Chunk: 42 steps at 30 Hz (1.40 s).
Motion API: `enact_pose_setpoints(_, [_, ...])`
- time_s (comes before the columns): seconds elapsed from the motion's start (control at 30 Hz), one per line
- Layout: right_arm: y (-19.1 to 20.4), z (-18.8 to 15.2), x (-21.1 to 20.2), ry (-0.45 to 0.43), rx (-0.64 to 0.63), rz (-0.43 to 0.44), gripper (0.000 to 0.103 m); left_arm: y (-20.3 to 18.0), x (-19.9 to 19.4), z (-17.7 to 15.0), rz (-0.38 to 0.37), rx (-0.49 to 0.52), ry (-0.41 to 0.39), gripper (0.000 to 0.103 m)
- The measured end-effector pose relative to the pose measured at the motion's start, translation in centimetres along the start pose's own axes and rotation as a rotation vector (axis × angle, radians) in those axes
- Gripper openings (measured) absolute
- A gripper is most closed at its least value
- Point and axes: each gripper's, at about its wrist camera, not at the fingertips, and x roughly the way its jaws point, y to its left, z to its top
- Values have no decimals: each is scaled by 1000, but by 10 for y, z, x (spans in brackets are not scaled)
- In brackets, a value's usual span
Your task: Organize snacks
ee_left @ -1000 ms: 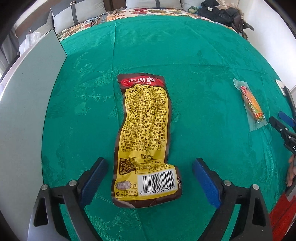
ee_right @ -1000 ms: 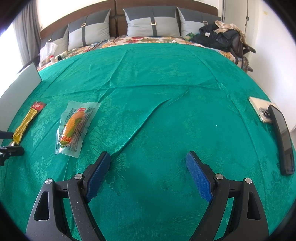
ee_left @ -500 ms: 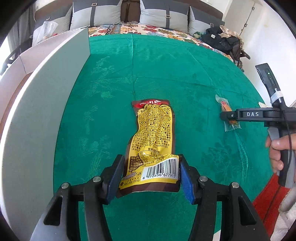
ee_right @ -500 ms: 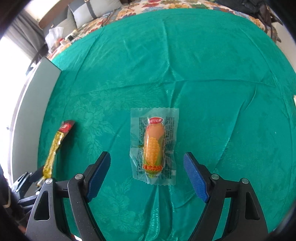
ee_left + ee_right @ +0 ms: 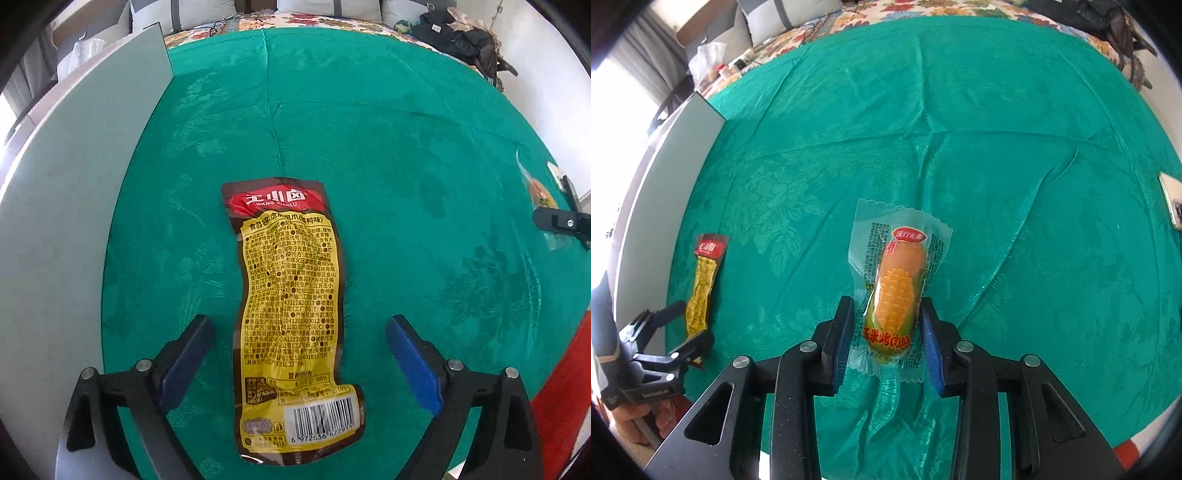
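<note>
Right gripper (image 5: 886, 328) closing on the corn sausage packet (image 5: 895, 291), blue pads pressing its sides above the green tablecloth (image 5: 997, 147). Left gripper (image 5: 301, 363) opening, pads clear of the yellow snack pouch (image 5: 291, 317) lying flat between them, beside the grey board (image 5: 66, 221).

This is a bedroom in a home. The work surface is a bed spread with a glossy emerald-green damask cloth (image 5: 960, 110) woven with flower patterns, laid over a floral-print bedsheet (image 5: 332, 20) that shows at the far edge. Beyond it grey cushions with dark straps (image 5: 783, 14) lean against the headboard. A heap of dark clothes and a bag (image 5: 465, 40) sits at the far right by a plain white wall. At the far left, pale curtains (image 5: 646, 55) hang at a bright window, near a crumpled white plastic bag (image 5: 709, 55). A flat grey-white board (image 5: 74, 184) stands along the left side
</note>
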Motion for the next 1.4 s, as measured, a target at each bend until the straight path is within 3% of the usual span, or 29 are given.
enact_pose_setpoints(0.07, [6,-1,-9,-14,2,38,37,-2,-9,0,-17,4,-33,46])
enact_pose_setpoints(0.13, [16,-1,-16,-27,-10,73,37,4,-13,-3,-76,-25,-28,39])
enact_pose_setpoints(0.3, [48,2,-28,-51,-52,145,37,30,-46,-19,-213,-180,-95,39])
enact_pose_setpoints(0.43, [95,7,-45,-86,-121,217,37,57,-109,-25,-311,-287,-210,39])
enact_pose_setpoints(0.5, [129,13,-57,-108,-173,267,37,78,-146,-26,-307,-315,-282,39])
enact_pose_setpoints(0.57, [170,18,-69,-128,-230,322,37,104,-178,-30,-254,-332,-343,39])
enact_pose_setpoints(0.67, [234,18,-85,-130,-334,409,37,153,-202,-39,-103,-381,-380,41])
enact_pose_setpoints(0.77, [297,8,-86,-110,-440,469,37,204,-198,-51,62,-437,-356,42])
enact_pose_setpoints(0.9, [360,-14,-63,-69,-552,476,39,250,-179,-78,181,-495,-299,50])
enact_pose_setpoints(0.93, [368,-21,-53,-43,-564,473,44,255,-174,-84,202,-504,-286,51])
enact_pose_setpoints(0.97, [374,-25,-41,-10,-566,470,55,258,-170,-92,221,-511,-279,51])
enact_pose_setpoints(1.03, [376,-35,-20,46,-557,451,58,260,-165,-102,242,-513,-280,58])
enact_pose_setpoints(1.13, [371,-43,-4,90,-557,418,58,256,-167,-110,268,-503,-296,75])
enact_pose_setpoints(1.23, [363,-41,-10,37,-582,368,58,243,-180,-110,293,-463,-336,83])
enact_pose_setpoints(1.33, [360,-37,-33,-79,-628,318,73,224,-205,-101,337,-408,-419,91])
enact_pose_setpoints(1.4, [359,-34,-48,-154,-655,288,75,212,-226,-97,377,-384,-485,102])
